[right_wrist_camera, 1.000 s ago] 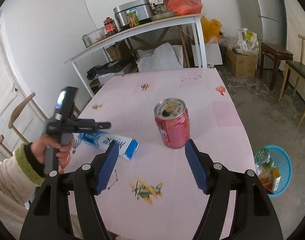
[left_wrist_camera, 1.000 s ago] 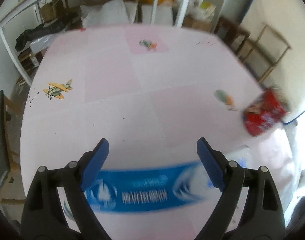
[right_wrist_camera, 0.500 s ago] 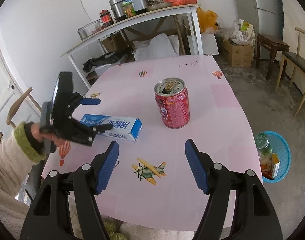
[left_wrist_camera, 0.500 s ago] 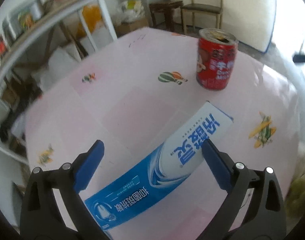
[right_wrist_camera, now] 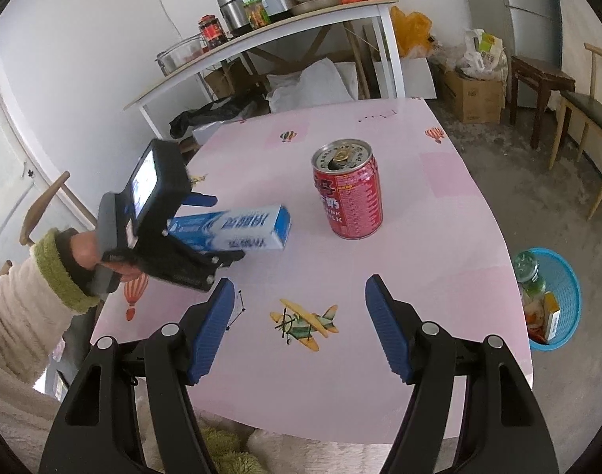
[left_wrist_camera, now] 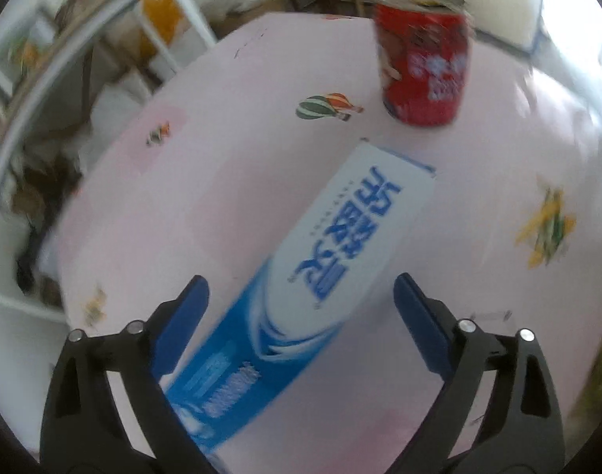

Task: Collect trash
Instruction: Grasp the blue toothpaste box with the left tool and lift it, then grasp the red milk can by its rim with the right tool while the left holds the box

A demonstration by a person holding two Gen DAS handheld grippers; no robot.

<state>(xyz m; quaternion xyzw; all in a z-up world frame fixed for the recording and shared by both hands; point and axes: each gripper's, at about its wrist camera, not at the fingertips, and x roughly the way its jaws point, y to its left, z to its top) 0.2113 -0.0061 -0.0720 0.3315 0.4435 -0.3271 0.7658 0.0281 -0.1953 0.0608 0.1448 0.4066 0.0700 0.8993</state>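
Left gripper [left_wrist_camera: 297,316] has rolled and dropped astride the toothpaste box [left_wrist_camera: 320,272], jaws just narrowing but clear of it, aligning a grasp; red can [right_wrist_camera: 348,193] at 1 o'clock; right gripper [right_wrist_camera: 299,330] spread, empty.

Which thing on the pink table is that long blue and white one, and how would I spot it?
On the pink table, look left of the upright red can. The toothpaste box sits between the open left tongs; it is the only long, flat-sided blue and white thing.
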